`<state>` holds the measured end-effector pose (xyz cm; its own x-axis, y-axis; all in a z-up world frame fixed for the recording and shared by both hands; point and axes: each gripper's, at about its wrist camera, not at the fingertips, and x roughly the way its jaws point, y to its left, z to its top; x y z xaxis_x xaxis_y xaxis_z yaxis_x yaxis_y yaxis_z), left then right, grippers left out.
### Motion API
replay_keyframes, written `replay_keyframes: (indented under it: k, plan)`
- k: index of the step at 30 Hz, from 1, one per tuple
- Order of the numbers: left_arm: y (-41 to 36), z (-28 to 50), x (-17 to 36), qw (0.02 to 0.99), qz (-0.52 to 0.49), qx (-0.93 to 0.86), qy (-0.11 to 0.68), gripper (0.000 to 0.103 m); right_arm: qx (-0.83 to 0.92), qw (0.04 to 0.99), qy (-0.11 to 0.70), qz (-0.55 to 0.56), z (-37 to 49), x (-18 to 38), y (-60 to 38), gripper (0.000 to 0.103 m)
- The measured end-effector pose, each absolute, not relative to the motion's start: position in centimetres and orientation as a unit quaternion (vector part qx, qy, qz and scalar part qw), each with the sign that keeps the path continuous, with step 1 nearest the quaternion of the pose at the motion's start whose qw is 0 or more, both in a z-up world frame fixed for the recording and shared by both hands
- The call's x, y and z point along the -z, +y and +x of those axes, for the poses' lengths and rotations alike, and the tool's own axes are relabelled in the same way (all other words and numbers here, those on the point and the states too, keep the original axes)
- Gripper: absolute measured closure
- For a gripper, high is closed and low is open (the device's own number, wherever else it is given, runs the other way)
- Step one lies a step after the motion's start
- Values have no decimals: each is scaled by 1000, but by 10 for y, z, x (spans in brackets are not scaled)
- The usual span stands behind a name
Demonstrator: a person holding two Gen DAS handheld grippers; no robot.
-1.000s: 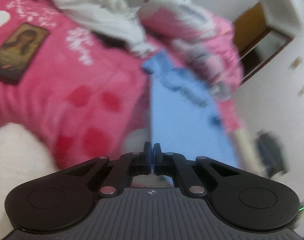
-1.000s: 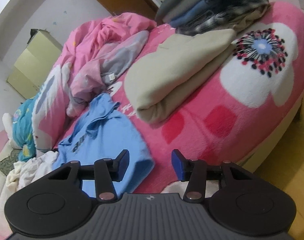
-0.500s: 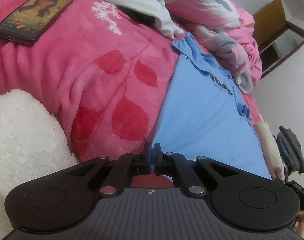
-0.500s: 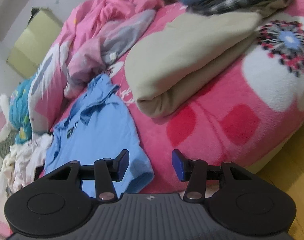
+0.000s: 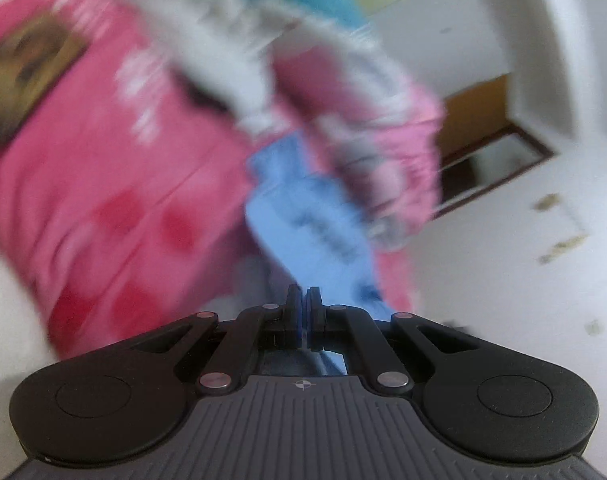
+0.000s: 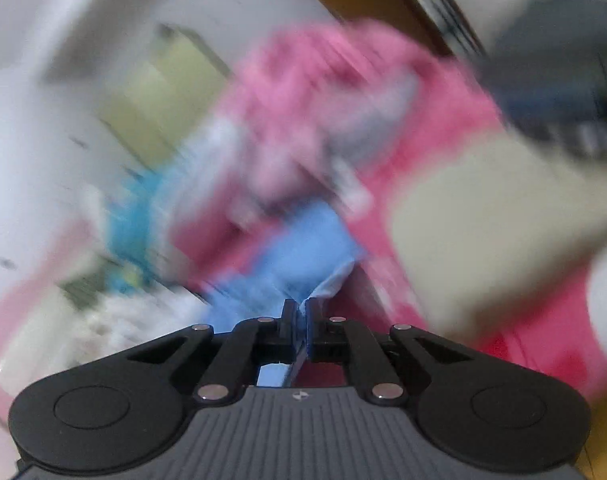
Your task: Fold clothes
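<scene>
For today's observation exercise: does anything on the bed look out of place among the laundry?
Yes: a phone lies on the pink blanket, an odd item beside the blue shirt being folded.

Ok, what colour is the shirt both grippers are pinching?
Light blue shirt, with dark lettering that shows in the left wrist view, where the shirt is clearest.
</scene>
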<state>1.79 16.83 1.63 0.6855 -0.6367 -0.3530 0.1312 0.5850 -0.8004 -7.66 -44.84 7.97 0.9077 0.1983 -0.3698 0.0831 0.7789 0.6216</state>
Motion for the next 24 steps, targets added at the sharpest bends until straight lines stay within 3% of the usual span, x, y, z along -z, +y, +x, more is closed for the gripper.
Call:
replay_keyframes:
  k: [2,4,7,10,16,24]
  plan:
    - [168,5,-17,843,-364,226,325,103,-29,929,193,313,-97,-94,-447,99]
    - [163,-2,4,840,-346,211,360,103,-2,918,231,321,-103,-70,-451,99]
    - [152,2,42,833,-318,182,415,103,50,860,333,385,-96,11,-465,99]
    - [153,12,54,824,-322,172,433,103,83,834,360,409,-89,49,-472,98]
    - [160,-6,30,847,-294,176,407,103,51,873,297,384,-109,0,-468,99]
    - [151,-11,46,848,-257,164,433,103,75,849,342,395,-117,40,-474,99]
